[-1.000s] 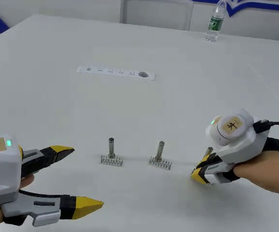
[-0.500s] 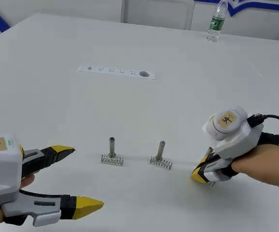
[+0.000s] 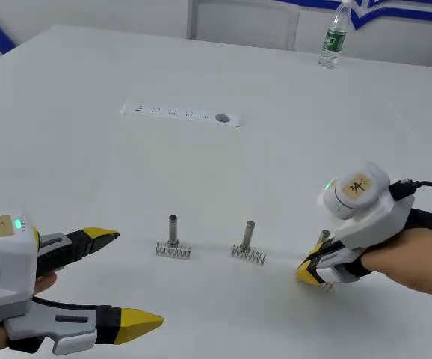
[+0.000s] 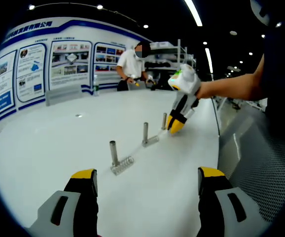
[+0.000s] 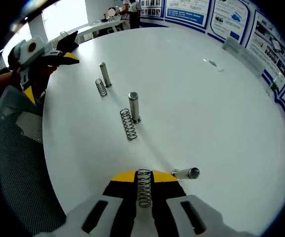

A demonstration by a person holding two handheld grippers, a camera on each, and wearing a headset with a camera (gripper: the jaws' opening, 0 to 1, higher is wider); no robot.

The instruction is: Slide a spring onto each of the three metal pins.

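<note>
A spring (image 3: 173, 250) lay in front of my left pin (image 3: 173, 228), another spring (image 3: 248, 255) in front of the middle pin (image 3: 248, 233), power strip (image 3: 180, 114) behind.

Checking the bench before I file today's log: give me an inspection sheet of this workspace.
Surface: white table, no marks seen.
Job's things: left pin and middle pin stand upright, with left spring and middle spring lying at their feet; third pin is beside the right gripper.
Clutter: power strip and water bottle, both farther back.
Grippers: left gripper open, empty; right gripper shut on third spring.
Cables: black cable running from the right gripper.
Surroundings: wall posters; a person stands beyond the table.
</note>
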